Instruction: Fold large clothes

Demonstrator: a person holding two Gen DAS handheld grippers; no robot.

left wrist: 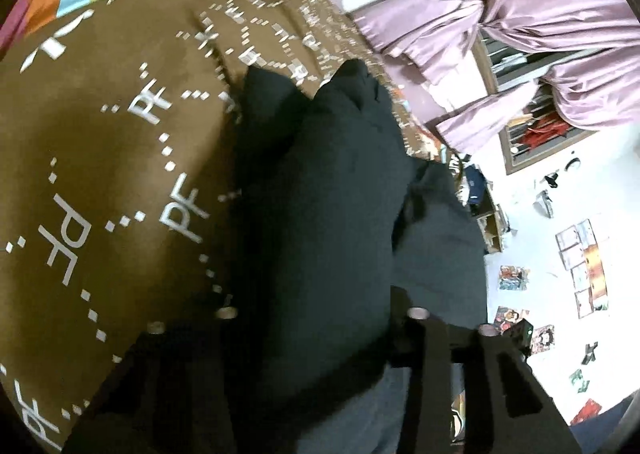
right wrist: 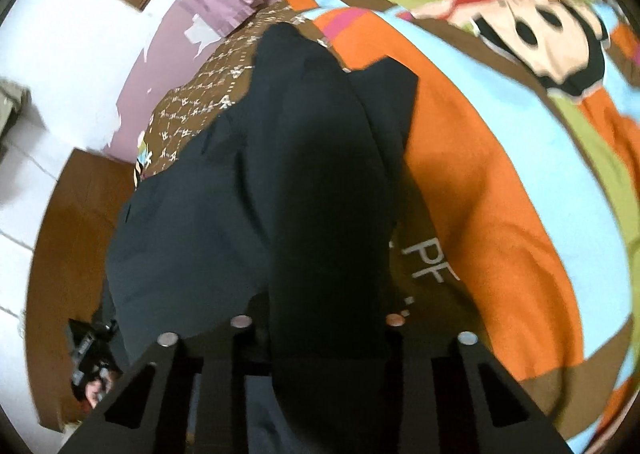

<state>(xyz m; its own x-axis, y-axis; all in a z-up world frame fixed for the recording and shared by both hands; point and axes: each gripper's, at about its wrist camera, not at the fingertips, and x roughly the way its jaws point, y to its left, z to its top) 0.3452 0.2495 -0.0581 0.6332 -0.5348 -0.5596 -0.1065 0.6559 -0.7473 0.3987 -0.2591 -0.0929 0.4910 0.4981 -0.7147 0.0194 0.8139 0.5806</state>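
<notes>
A large dark navy garment (left wrist: 320,174) lies bunched on a bed and runs up into both grippers. In the left wrist view my left gripper (left wrist: 322,318) is shut on a thick fold of it, and the cloth fills the gap between the fingers. Through the right wrist camera the same garment (right wrist: 300,174) hangs from my right gripper (right wrist: 318,324), which is shut on another bunched fold. The pads of both grippers are hidden by the cloth. The garment's far end rests on the bedspread.
The bed carries a brown spread with white PF lettering (left wrist: 100,134) and a bright orange and blue cartoon print (right wrist: 500,174). Purple curtains (left wrist: 540,34) hang at a wood-framed window. A white wall with stuck-on pictures (left wrist: 580,274) and a brown wooden board (right wrist: 80,234) border the bed.
</notes>
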